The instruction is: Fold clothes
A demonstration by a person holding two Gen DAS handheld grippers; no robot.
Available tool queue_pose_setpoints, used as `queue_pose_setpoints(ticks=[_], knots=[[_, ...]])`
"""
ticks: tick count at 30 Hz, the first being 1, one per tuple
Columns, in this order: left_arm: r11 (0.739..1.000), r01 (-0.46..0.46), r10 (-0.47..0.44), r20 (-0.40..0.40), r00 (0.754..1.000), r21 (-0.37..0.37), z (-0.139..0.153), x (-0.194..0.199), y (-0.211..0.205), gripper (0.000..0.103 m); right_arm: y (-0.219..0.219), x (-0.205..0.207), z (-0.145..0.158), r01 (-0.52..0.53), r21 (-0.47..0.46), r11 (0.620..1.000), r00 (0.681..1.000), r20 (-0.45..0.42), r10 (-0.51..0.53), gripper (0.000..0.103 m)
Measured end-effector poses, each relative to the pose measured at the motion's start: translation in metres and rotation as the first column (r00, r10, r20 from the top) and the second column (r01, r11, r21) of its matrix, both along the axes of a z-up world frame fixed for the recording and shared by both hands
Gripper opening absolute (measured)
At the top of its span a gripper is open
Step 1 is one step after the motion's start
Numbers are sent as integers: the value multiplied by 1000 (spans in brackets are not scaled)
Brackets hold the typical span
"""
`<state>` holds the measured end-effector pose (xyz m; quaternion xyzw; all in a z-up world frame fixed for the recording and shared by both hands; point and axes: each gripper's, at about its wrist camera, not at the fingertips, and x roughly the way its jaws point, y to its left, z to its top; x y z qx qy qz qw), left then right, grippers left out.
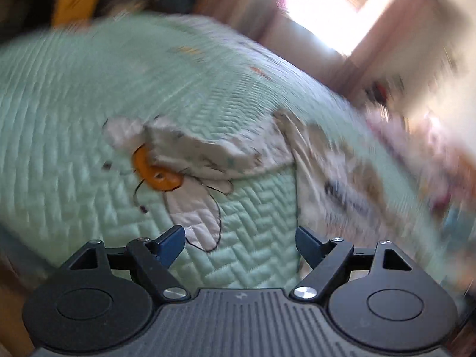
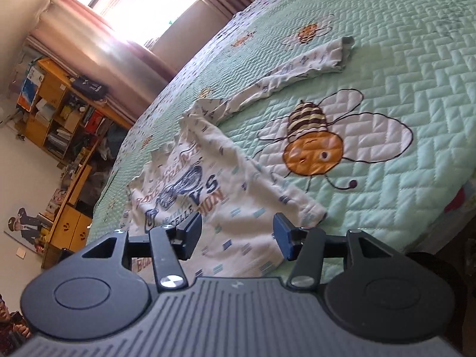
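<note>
Right wrist view: shirt (image 2: 226, 196) crumpled beside the quilt's bee (image 2: 315, 148).
Both claws, right claw (image 2: 236, 233) and left claw (image 1: 241, 245), gape empty; soft, light cloth, so pinch the hem nearest the bee.

The white shirt (image 2: 208, 196), lying beside the quilt's (image 2: 401, 74) big bee (image 2: 315, 145), bore a partly legible print: "BOXE TRAINING", large "YS" and "MON".
</note>
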<state>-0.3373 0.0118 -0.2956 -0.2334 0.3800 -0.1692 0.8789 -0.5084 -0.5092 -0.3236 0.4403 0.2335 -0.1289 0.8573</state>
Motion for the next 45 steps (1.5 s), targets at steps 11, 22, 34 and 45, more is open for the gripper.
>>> queue_pose_setpoints(ticks=[11, 22, 34, 45], knots=[[749, -432, 266, -369, 890, -502, -65, 75, 42, 90, 6, 21, -4, -16, -4, 1000, 998, -59, 16, 59], [754, -453, 362, -276, 891, -475, -52, 131, 46, 5, -5, 41, -13, -5, -9, 1000, 991, -132, 4, 59], [855, -415, 453, 59, 890, -310, 35, 172, 145, 11, -10, 39, -1, 7, -48, 999, 992, -124, -13, 60], [775, -518, 515, -112, 850, -362, -43, 100, 166, 25, -19, 34, 10, 44, -54, 998, 996, -78, -48, 60]])
